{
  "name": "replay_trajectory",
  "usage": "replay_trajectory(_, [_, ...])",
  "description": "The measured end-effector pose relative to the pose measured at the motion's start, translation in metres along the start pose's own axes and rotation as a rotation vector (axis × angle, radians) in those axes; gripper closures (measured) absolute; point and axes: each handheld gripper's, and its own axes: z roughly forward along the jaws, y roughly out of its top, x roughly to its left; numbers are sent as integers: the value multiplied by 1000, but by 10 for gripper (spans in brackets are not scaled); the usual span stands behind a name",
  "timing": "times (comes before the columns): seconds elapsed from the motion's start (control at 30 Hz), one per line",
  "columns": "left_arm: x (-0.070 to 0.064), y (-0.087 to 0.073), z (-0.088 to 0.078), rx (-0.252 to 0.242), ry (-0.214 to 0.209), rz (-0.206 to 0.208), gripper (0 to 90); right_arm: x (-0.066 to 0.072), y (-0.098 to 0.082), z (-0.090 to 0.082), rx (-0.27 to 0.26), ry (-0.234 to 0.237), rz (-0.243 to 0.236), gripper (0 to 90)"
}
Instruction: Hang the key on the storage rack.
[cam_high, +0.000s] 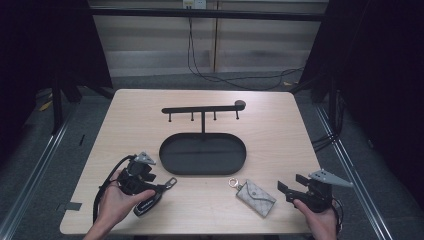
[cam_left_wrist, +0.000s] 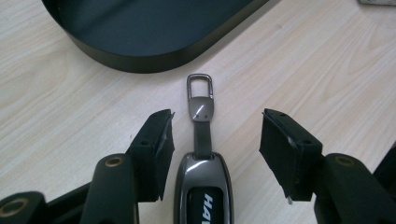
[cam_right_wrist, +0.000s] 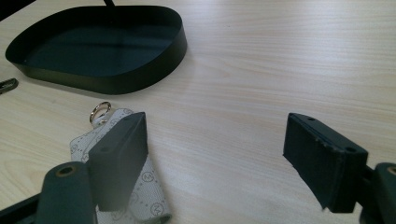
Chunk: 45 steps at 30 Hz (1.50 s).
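A dark car key fob (cam_left_wrist: 201, 186) with a metal clip (cam_left_wrist: 200, 88) lies on the table between the open jaws of my left gripper (cam_left_wrist: 215, 135), touching neither pad. In the high view the fob (cam_high: 150, 201) sits at the front left under my left gripper (cam_high: 145, 185). A grey patterned key pouch (cam_high: 256, 197) with a gold ring (cam_high: 233, 183) lies front right of centre. My right gripper (cam_high: 287, 190) is open just right of the pouch. In the right gripper view the pouch (cam_right_wrist: 140, 186) lies behind the left jaw, its ring (cam_right_wrist: 100, 112) toward the tray.
A black oval tray (cam_high: 202, 154) sits mid-table, with a black T-shaped hook rack (cam_high: 202, 111) rising behind it. Tray rim (cam_left_wrist: 140, 60) is close ahead of the left gripper. Cables run along the floor beyond the table.
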Motion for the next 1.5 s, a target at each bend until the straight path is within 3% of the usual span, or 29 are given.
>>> replay_trajectory(0.37, [7,8,20,93,-10,27,558,0,0,0,0,-5,0,221])
replay_trajectory(0.67, [8,20,30,139,-9,63,561,0,0,2,9,-2,-5,220])
replay_trajectory(0.77, [8,24,38,188,-14,61,561,1,0,2,8,-1,-5,221])
replay_trajectory(1.0, [9,30,44,237,-12,73,596,1,0,3,16,2,-11,221])
replay_trajectory(1.17, [8,33,51,280,-34,94,612,1,0,3,16,1,-11,221])
replay_trajectory(1.33, [9,35,58,303,-26,89,630,1,0,4,20,1,-12,220])
replay_trajectory(1.5, [6,37,62,336,-11,111,669,1,0,4,26,-3,-10,220])
